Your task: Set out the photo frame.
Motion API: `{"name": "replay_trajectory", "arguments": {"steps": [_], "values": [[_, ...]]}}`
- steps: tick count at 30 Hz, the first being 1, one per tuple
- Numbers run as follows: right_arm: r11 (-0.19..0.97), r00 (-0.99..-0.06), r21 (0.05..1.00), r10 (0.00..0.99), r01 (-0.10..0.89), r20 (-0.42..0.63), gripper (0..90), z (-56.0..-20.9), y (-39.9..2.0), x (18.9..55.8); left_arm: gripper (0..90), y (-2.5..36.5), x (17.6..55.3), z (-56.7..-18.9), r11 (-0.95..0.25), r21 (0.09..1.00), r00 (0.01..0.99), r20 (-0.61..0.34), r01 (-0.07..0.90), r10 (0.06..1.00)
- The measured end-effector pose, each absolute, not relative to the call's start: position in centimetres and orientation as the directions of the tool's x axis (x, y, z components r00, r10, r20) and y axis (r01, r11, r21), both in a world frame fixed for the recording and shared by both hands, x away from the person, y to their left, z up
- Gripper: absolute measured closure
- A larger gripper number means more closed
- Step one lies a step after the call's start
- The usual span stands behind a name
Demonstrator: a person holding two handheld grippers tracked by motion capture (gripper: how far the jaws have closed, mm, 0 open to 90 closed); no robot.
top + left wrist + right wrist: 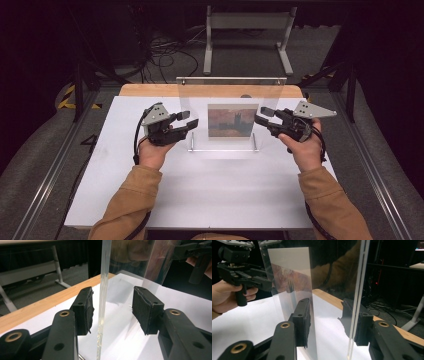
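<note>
On the white tabletop [200, 190] a clear acrylic stand [230, 100] stands upright near the far edge, with a picture card [232, 120] inside it (a reddish, dusky scene). The left tongs [189, 120] are at the stand's left edge, wide, the edge of the pane between the pads and apart from both. The right tongs [264, 116] are at its right edge, also wide, straddling that edge without clamping.

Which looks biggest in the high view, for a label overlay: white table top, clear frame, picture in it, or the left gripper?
1. white table top
2. clear frame
3. picture and left gripper: look alike, unranked.
</note>
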State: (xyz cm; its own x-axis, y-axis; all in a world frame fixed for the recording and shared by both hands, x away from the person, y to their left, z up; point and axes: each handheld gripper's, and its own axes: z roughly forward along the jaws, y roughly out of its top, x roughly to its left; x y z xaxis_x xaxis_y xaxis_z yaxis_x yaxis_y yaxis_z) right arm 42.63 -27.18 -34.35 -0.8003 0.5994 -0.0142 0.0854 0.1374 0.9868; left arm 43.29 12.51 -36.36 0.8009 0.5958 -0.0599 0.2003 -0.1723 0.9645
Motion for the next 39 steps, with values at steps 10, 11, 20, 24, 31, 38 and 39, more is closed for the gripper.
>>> {"name": "replay_trajectory", "arguments": {"steps": [10, 11, 20, 24, 31, 38, 39], "values": [[0.053, -0.783, 0.99, 0.618, 0.134, 0.072, 52.5, -34.9, -27.1, 44.4, 51.8, 11.6, 44.8, -37.1, -0.177, 0.947, 0.776, -0.103, 0.267, 0.622], [0.05, -0.781, 0.989, 0.62, 0.137, 0.077, 52.5, -34.9, -27.1, 44.6, 52.0, 11.5, 44.9, -37.1, -0.178, 0.947, 0.774, -0.101, 0.268, 0.626], [0.045, -0.771, 0.985, 0.629, 0.168, 0.103, 49.5, -35.1, -27.0, 45.7, 50.4, 11.5, 45.6, -37.8, -0.151, 0.936, 0.759, -0.155, 0.318, 0.632], [0.06, -0.773, 0.979, 0.624, 0.195, 0.116, 47.4, -35.4, -26.7, 45.9, 48.2, 11.3, 45.7, -37.9, -0.16, 0.933, 0.768, -0.159, 0.323, 0.621], [0.041, -0.752, 0.978, 0.646, 0.205, 0.13, 33.1, -35.7, -27.1, 46.0, 36.1, 11.5, 45.5, -37.9, -0.17, 0.931, 0.761, -0.149, 0.324, 0.632], [0.108, -0.735, 0.972, 0.674, 0.207, 0.081, 21.8, -35.3, -28.1, 44.7, 27.6, 13.2, 43.6, -37.1, -0.196, 0.925, 0.747, -0.124, 0.325, 0.654], [0.129, -0.73, 0.971, 0.68, 0.2, 0.059, 20.5, -35.1, -28.4, 44.3, 27.6, 13.6, 43.1, -36.9, -0.195, 0.926, 0.75, -0.124, 0.322, 0.65]]}}
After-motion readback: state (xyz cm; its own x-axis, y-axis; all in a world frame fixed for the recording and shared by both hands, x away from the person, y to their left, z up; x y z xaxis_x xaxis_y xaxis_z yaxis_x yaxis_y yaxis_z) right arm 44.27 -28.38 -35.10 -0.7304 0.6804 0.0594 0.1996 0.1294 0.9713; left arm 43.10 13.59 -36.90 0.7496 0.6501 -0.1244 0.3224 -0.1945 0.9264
